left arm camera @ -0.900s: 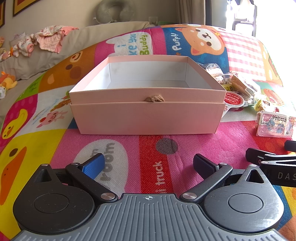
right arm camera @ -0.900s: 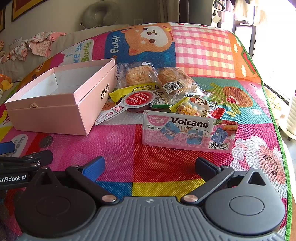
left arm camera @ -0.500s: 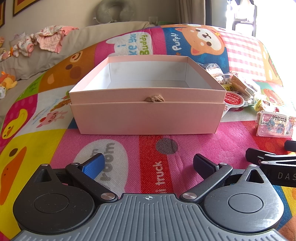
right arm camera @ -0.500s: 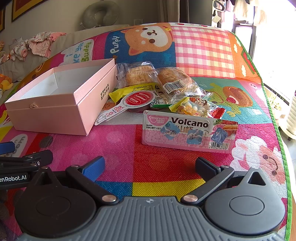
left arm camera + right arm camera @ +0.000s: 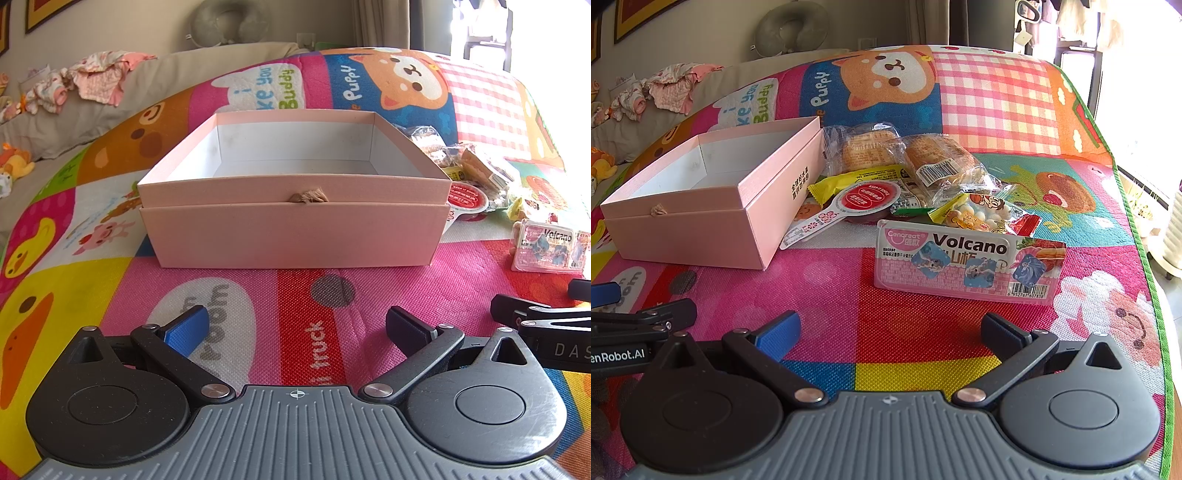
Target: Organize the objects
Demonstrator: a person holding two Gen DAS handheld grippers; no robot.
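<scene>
Pink box (image 5: 295, 232): stood open, empty, on patterned mat (image 5: 258, 295) | Left gripper (image 5: 295, 326): jaws wide, nothing between | Snack packets (image 5: 480, 173): heaped right of box | Volcano pack (image 5: 546, 251): apart, nearer

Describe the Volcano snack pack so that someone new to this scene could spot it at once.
Find the open pink box on the colourful play mat; a pile of snacks lies to its right. The Volcano pack is the flat pink tray nearest the camera, the only one with bold black lettering.

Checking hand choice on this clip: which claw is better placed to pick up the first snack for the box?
Right. The right claw is open, facing the Volcano pack just ahead. The left claw, also open, faces the empty box, with the snacks off to its right.
</scene>
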